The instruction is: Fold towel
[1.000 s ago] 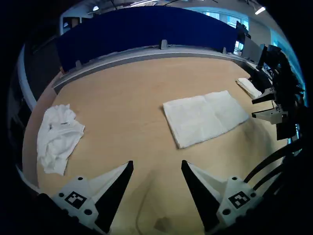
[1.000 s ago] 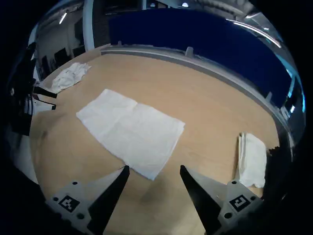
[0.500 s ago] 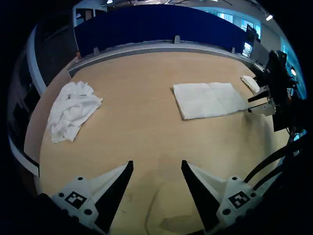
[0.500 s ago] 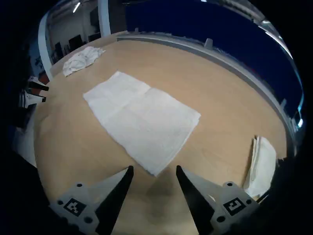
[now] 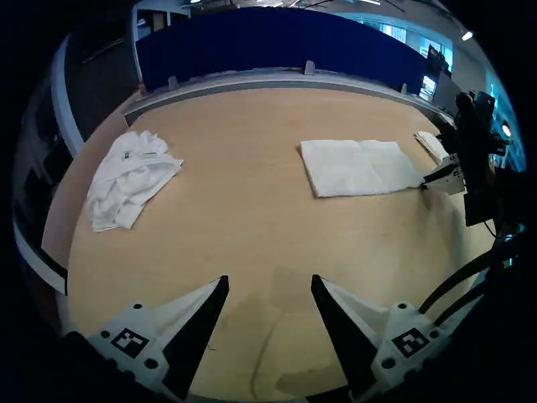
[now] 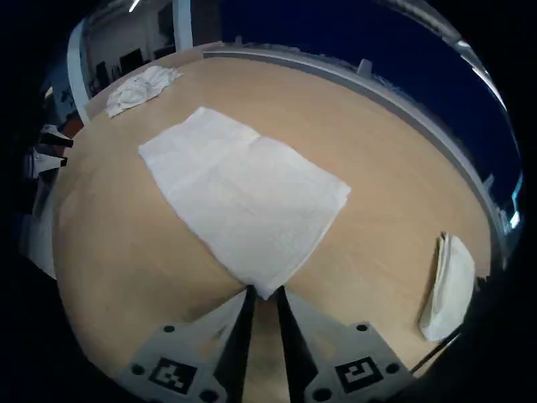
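My R gripper (image 6: 264,290) nearly closed round near corner of towel (image 6: 241,195), flat on table (image 6: 376,168); can't tell if it's pinched. L gripper (image 5: 268,279) open, empty. Risk: shallow bite, corner slips out when I lift.

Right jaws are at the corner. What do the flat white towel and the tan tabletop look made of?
The flat white towel: probably cotton terry, matte, with a nubby weave and soft fold creases. The tan tabletop: likely wood-look laminate, smooth with a faint sheen; the grain is too faint to rule out real wood.
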